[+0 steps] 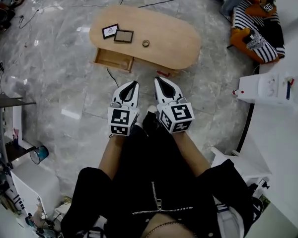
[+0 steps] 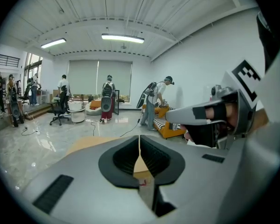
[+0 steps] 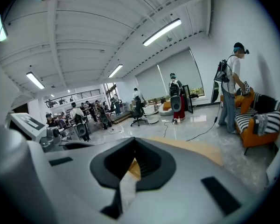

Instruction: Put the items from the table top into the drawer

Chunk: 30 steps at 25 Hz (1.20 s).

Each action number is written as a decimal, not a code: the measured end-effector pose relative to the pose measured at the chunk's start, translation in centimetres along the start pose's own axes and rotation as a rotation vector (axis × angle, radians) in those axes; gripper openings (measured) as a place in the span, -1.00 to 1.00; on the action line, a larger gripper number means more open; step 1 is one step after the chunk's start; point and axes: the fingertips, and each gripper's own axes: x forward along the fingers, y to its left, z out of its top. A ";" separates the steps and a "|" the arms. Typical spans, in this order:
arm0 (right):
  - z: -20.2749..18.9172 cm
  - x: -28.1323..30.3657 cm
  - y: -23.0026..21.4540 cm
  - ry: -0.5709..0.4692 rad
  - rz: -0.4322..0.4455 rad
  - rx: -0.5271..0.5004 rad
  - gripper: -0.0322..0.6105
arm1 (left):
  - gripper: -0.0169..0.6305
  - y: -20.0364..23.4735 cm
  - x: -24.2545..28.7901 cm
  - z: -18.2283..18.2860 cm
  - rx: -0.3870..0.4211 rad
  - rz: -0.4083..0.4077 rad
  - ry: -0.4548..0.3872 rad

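Note:
An oval wooden table point(image 1: 174, 33) stands on the marble floor ahead of me. On it lie a black frame with a white picture point(image 1: 110, 30), a darker frame point(image 1: 123, 35) and a small ring point(image 1: 146, 43). A wooden drawer point(image 1: 113, 59) stands pulled out at the table's near left side. My left gripper point(image 1: 133, 84) and right gripper point(image 1: 159, 80) hang side by side, short of the table, both shut and empty. In the left gripper view the left gripper point(image 2: 139, 140) points at the tabletop point(image 2: 91, 143). The right gripper point(image 3: 134, 142) points at the tabletop point(image 3: 196, 148) too.
An orange sofa with striped cushions point(image 1: 256, 33) stands at the far right, and a person point(image 3: 231, 90) is beside it. A white unit point(image 1: 265, 88) sits to my right. A cable point(image 1: 111, 77) runs from the drawer across the floor. Several people point(image 2: 107, 97) stand farther back.

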 end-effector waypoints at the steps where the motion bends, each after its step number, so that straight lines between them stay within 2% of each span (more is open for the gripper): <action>1: 0.0 0.3 -0.3 0.005 0.006 0.000 -0.87 | -0.89 0.1 0.3 0.0 -0.003 0.008 0.002; 7: 1.3 1.4 -1.2 0.000 0.031 0.001 -0.87 | -0.89 0.7 1.6 1.1 -0.003 0.031 0.004; 13: 0.6 2.2 -1.4 0.025 0.051 0.004 -0.87 | -0.89 1.2 2.5 0.8 -0.020 0.046 0.014; 24: 1.6 6.2 -2.1 0.043 0.040 0.001 -0.87 | -0.89 4.1 5.4 1.4 -0.034 0.015 0.018; 30: 2.1 10.5 -1.3 0.070 0.034 -0.003 -0.87 | -0.89 7.6 7.2 1.5 -0.050 -0.012 0.030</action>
